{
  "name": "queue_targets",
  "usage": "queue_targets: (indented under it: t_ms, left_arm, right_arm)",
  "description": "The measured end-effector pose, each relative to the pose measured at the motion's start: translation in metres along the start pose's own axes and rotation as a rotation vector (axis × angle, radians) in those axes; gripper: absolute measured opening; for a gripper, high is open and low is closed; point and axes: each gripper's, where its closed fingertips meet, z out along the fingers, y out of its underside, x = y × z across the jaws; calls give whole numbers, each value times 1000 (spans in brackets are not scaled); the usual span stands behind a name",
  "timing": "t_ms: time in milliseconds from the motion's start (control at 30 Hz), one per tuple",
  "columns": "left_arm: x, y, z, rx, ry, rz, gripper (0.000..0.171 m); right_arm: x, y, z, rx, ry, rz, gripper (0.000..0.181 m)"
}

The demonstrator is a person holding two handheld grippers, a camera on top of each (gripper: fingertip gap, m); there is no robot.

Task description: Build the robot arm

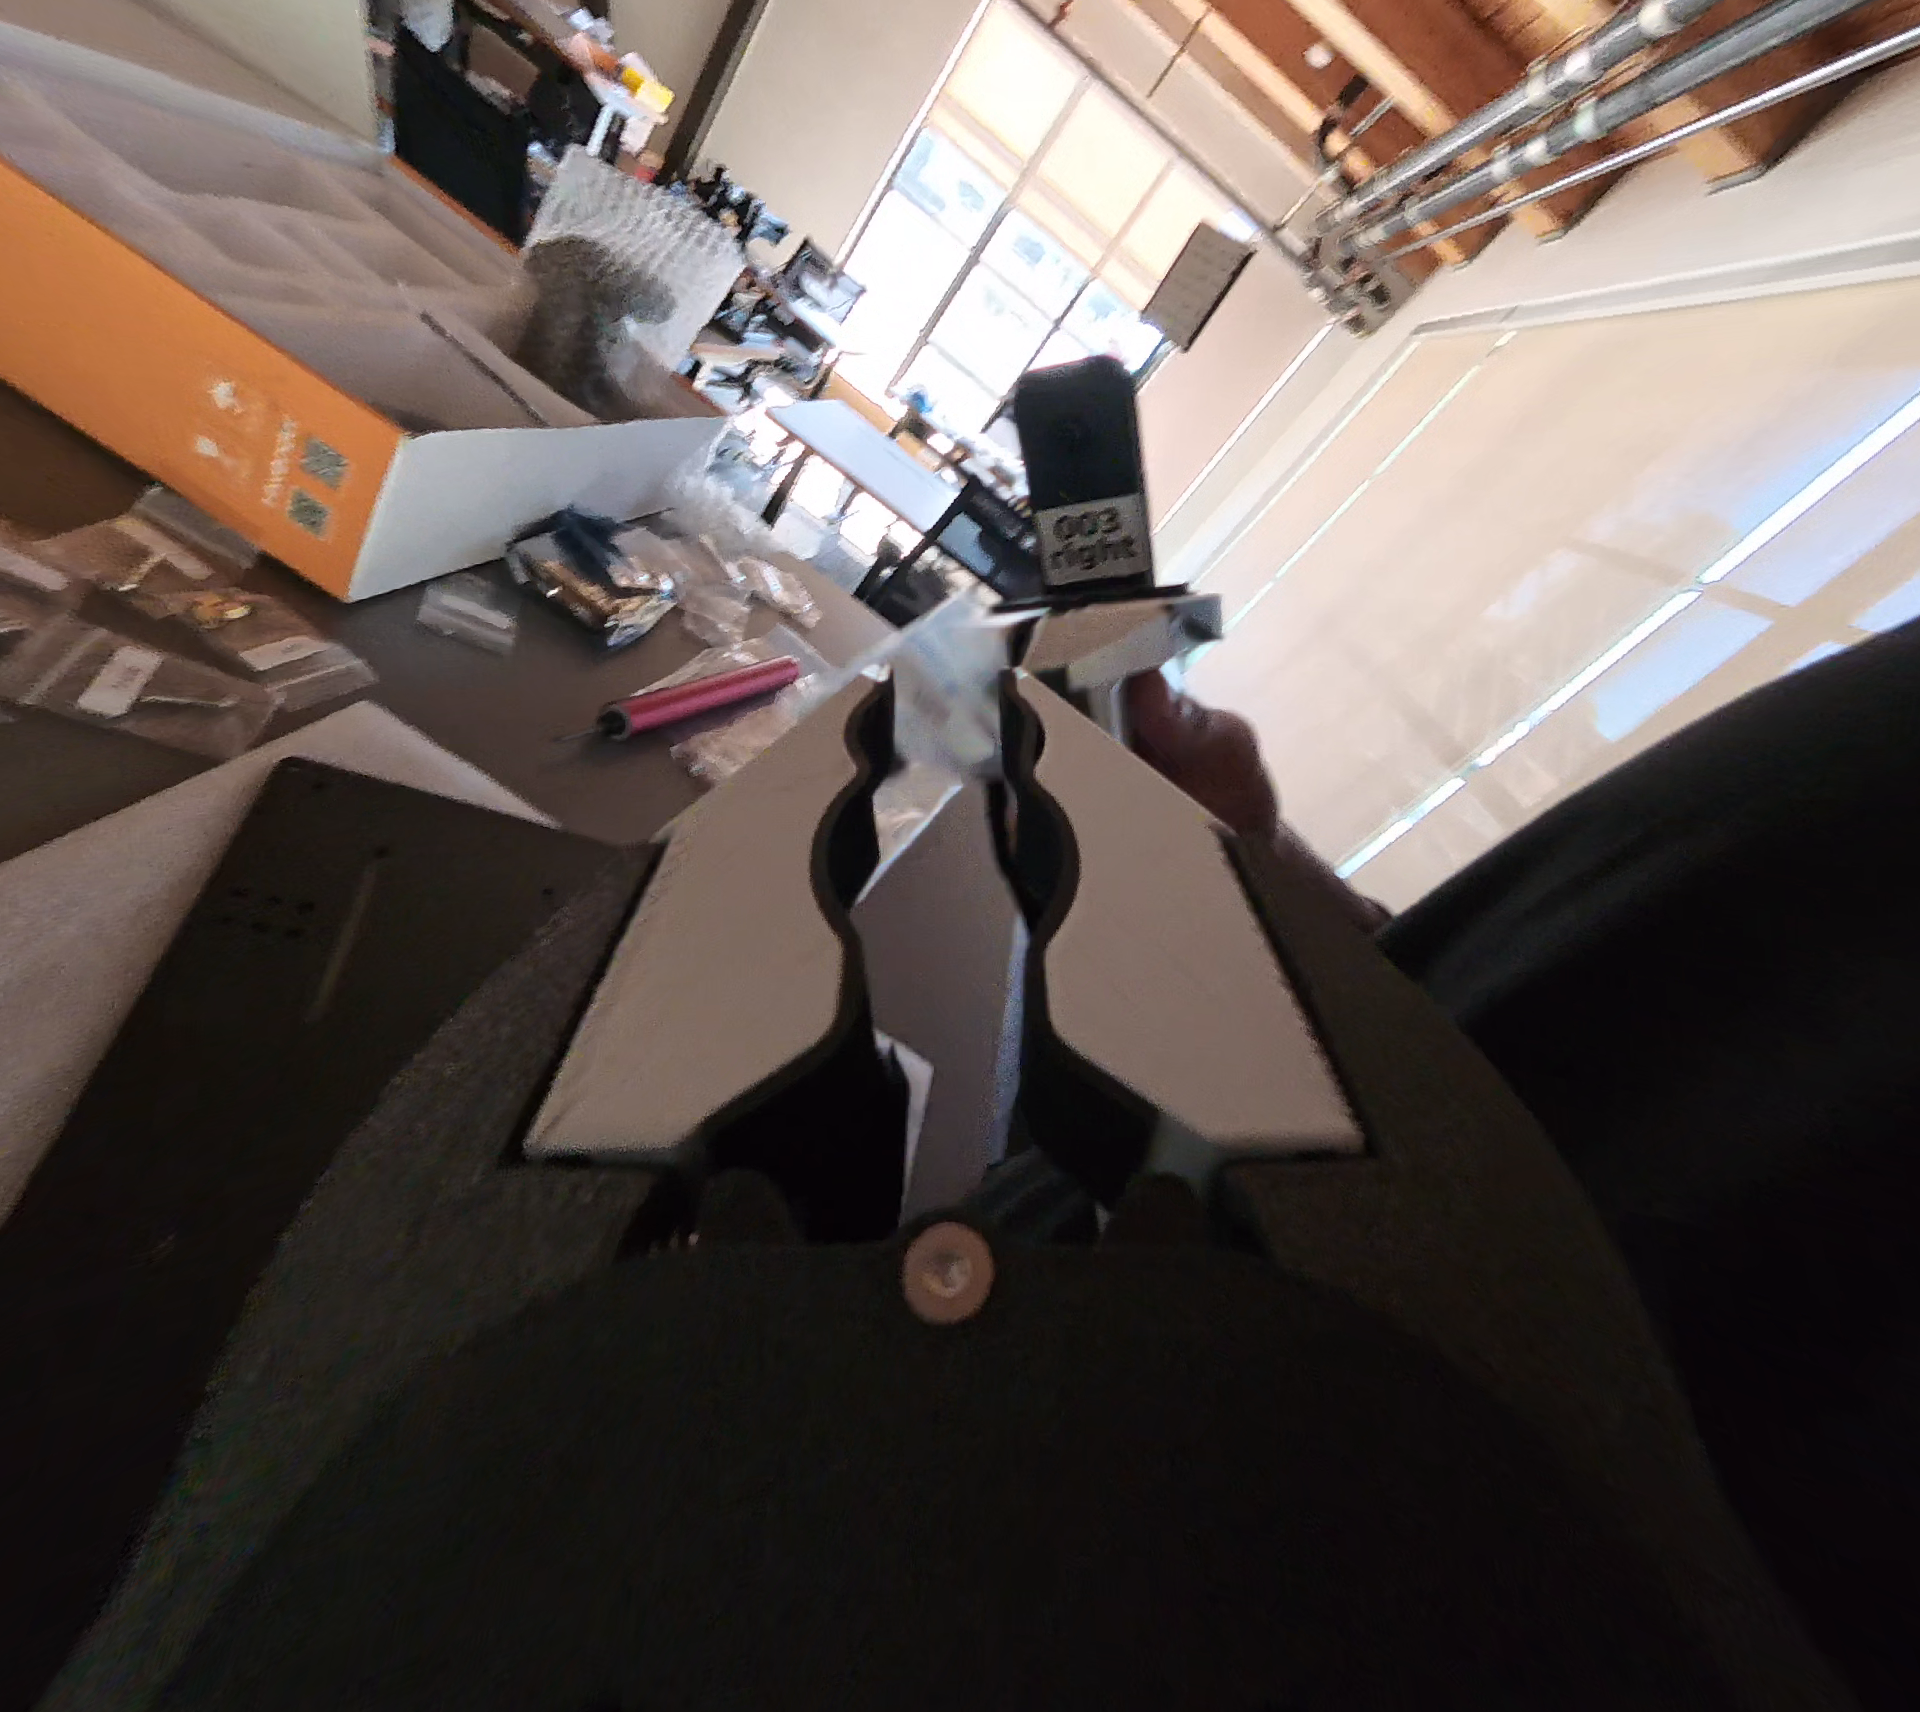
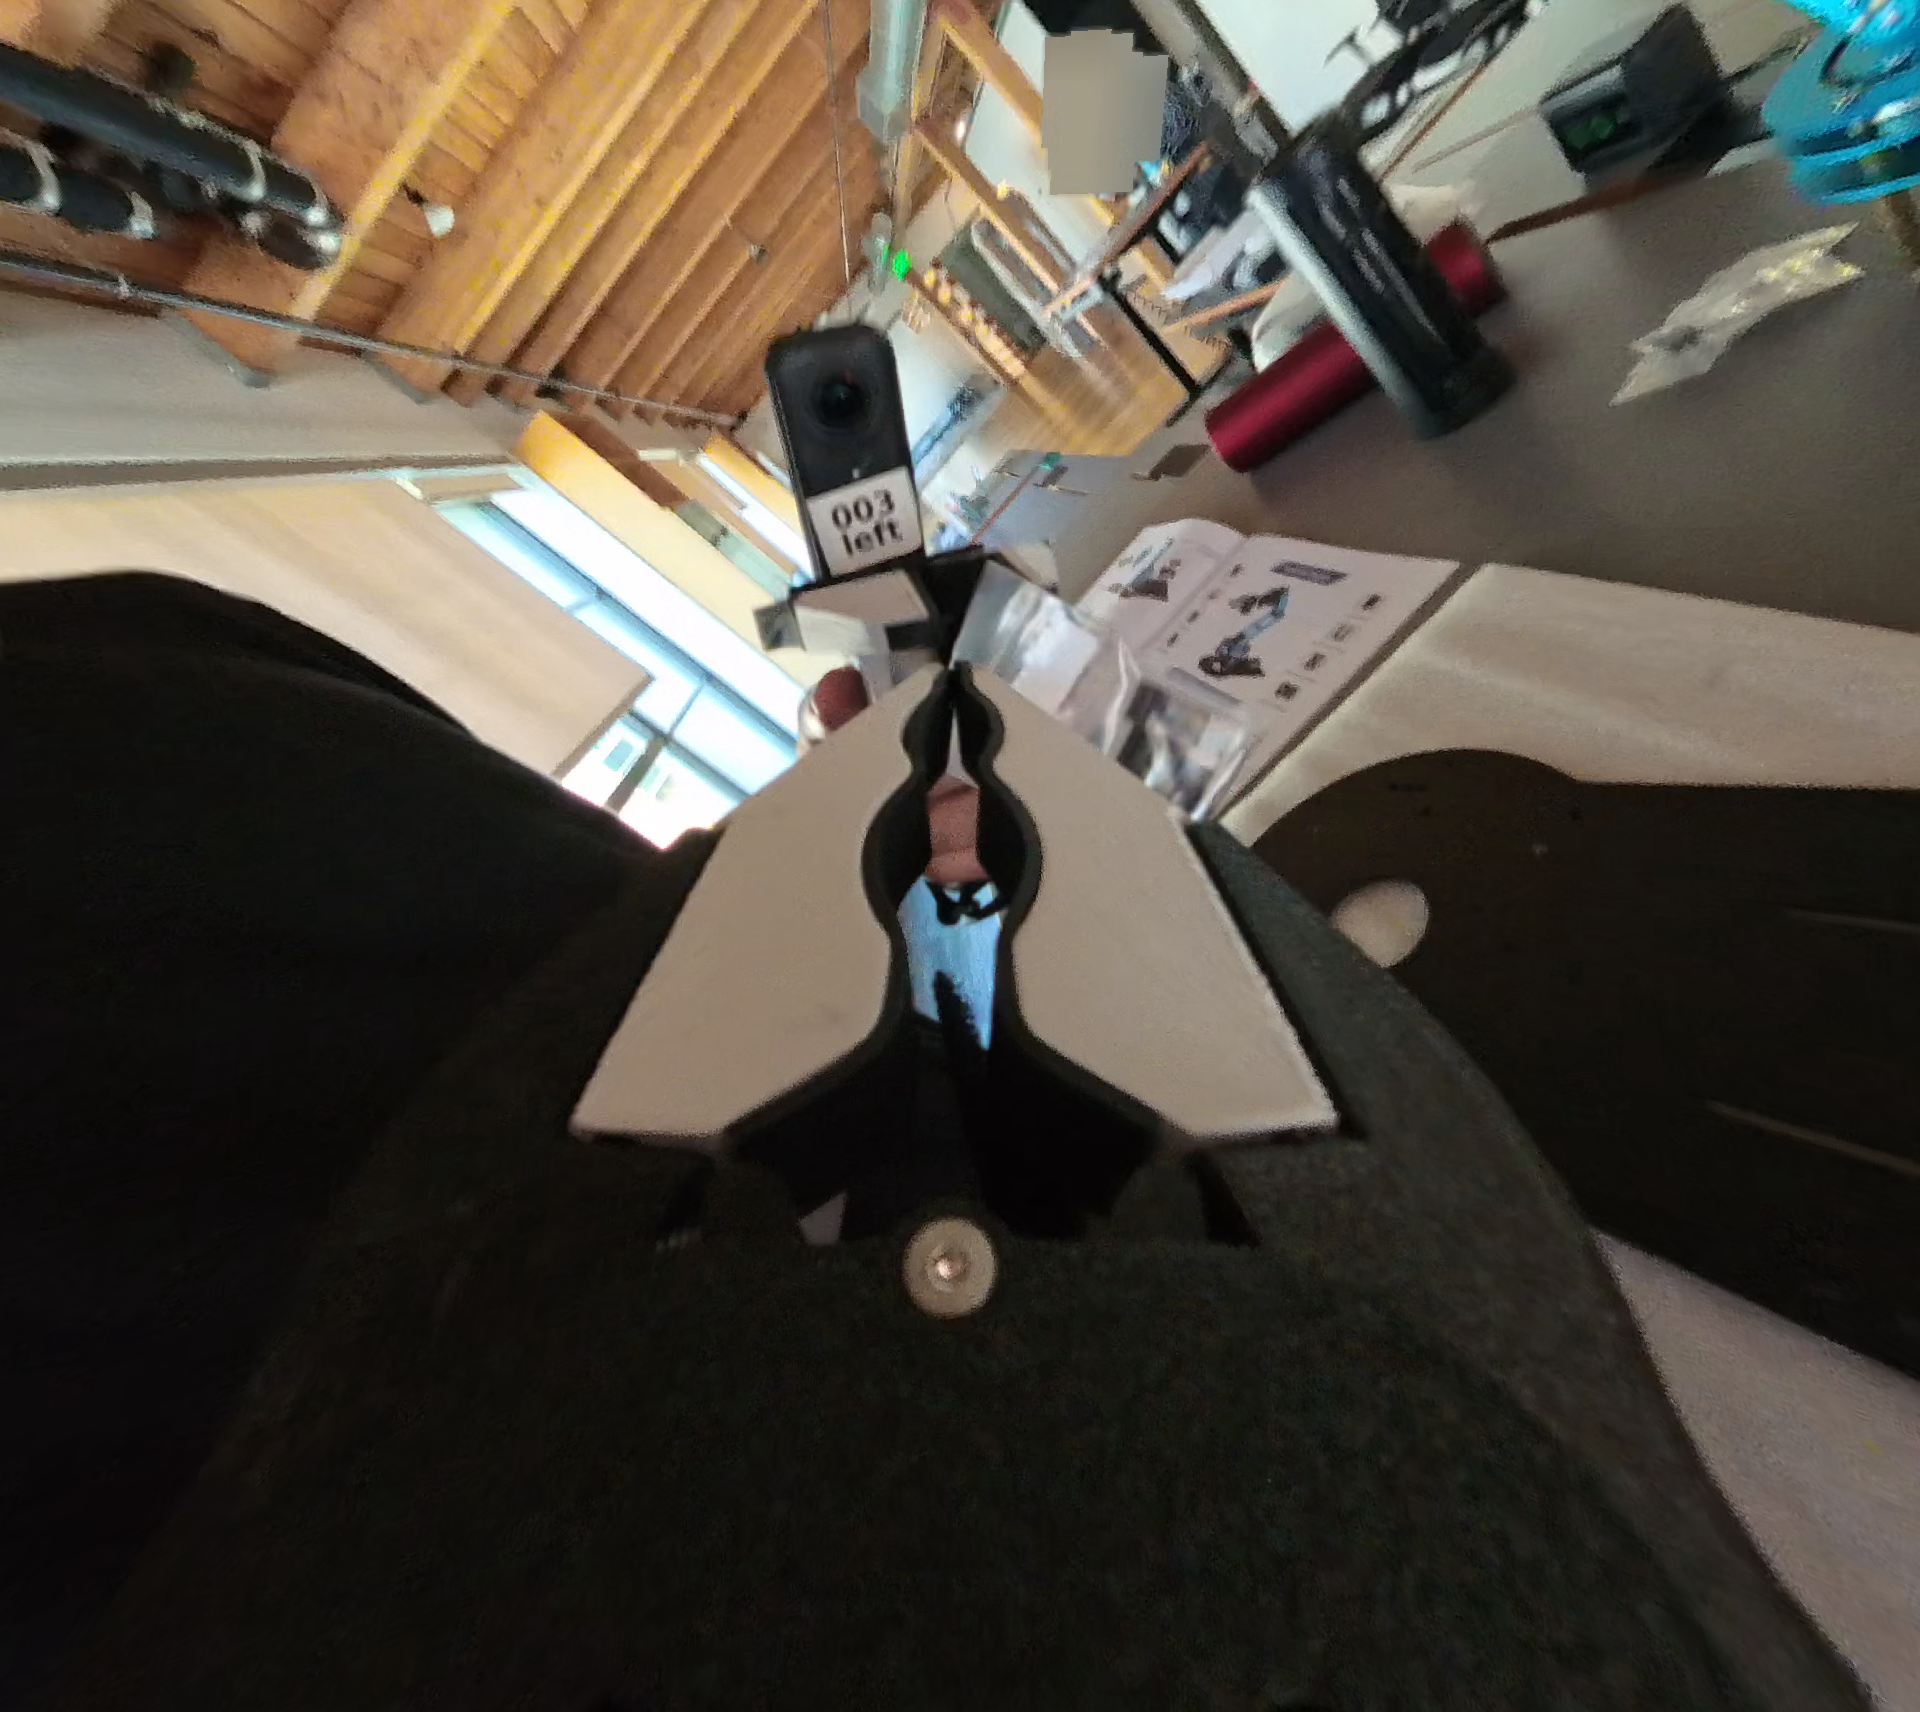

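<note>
Clear plastic bag (image 1: 940,727), crinkled and partly reflective: held up in the air between both tools, clear of the table (image 1: 499,706).
Left gripper (image 1: 951,686): fingers nearly together, pinching the bag's film at the tips; more film trails back between the fingers.
Right gripper (image 2: 953,675): fingers pressed together at the tips, apparently on the bag's opposite edge; the contact itself is too small to confirm.
Beyond the left fingertips: the right tool's black camera (image 1: 1081,457).
To their left, on the table: pink cylinder (image 1: 707,694), orange-and-white box (image 1: 249,415), further small packets.
Risks, as judged: slick film slipping from either pinch; tearing if the tools pull apart; the two sets of tips colliding, being so close.
</note>
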Motion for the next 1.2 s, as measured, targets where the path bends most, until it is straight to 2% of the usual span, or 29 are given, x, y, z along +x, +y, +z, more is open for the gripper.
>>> queue_targets:
  t_ms: [100,233,333,533,633,867,967,1133,1200]
  left_arm:
    - [-3,6,-2,-38,-22,-5,20]
    - [4,1,2,-2,105,-209,18]
    - [-1,5,1,-13,113,-254,9]
    - [1,9,0,-39,101,-222,2]
    - [1,10,0,-57,77,-141,0]
    - [1,9,-5,-80,60,-71,0]
    - [-3,14,-5,-98,30,-51,0]
    - [-8,21,-5,-136,-13,-11,0]
    - [-5,22,-5,-138,9,-18,0]
  right_arm:
    - [2,-8,-5,42,37,-46,0]
    - [6,5,3,-46,95,-126,0]
    - [7,9,6,-60,115,-146,0]
    - [6,11,9,-74,129,-174,0]
    - [7,11,8,-85,140,-180,0]
    - [8,6,3,-14,72,-36,0]
    - [14,7,2,-18,110,-42,0]
    - [21,18,6,-100,178,-90,0]
    - [24,21,7,-145,213,-122,13]
